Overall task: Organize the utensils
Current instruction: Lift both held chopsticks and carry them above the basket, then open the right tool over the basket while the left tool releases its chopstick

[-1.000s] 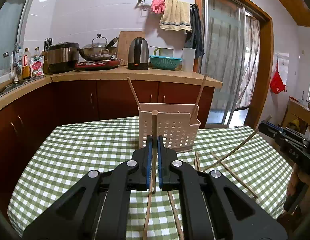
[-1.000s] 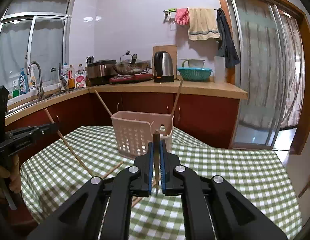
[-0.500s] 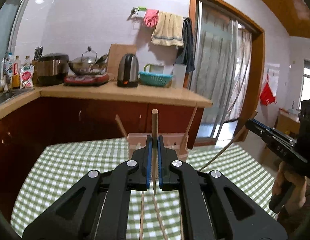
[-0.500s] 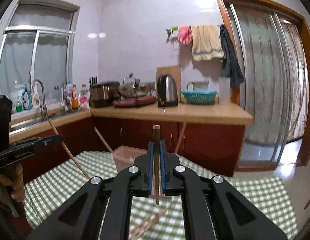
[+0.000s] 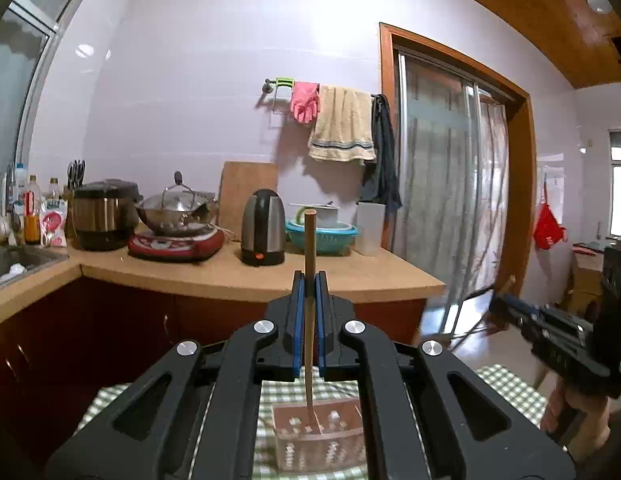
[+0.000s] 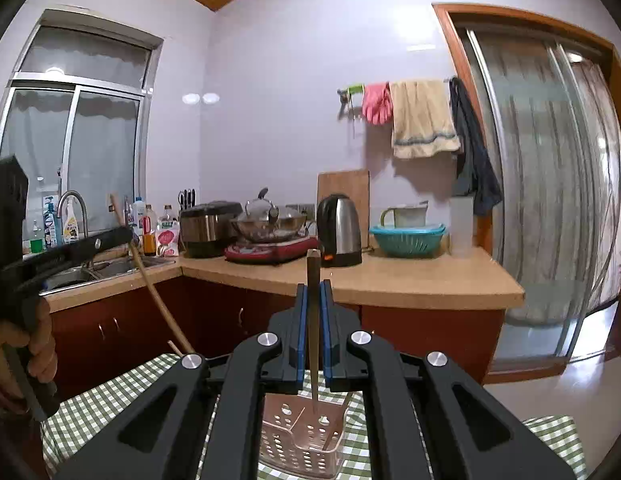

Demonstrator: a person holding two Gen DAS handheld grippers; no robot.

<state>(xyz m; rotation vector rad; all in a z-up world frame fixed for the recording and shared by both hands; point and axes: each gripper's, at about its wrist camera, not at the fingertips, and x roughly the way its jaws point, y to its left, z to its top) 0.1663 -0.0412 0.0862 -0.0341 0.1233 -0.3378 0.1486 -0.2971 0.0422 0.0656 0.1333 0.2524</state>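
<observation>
Kettle [image 5: 263, 227] on counter [image 5: 238, 276]; towel [image 5: 342, 124] hanging.

right gripper [image 6: 313, 292] jaws clamp an upright chopstick [image 6: 313, 320] above the perforated basket [image 6: 300, 440].

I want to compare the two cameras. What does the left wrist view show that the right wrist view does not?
Only the left wrist view: a red bag hanging at far right. Only the right wrist view: the tap and window. Both: each gripper, left and right, shut on a chopstick above the basket.
</observation>
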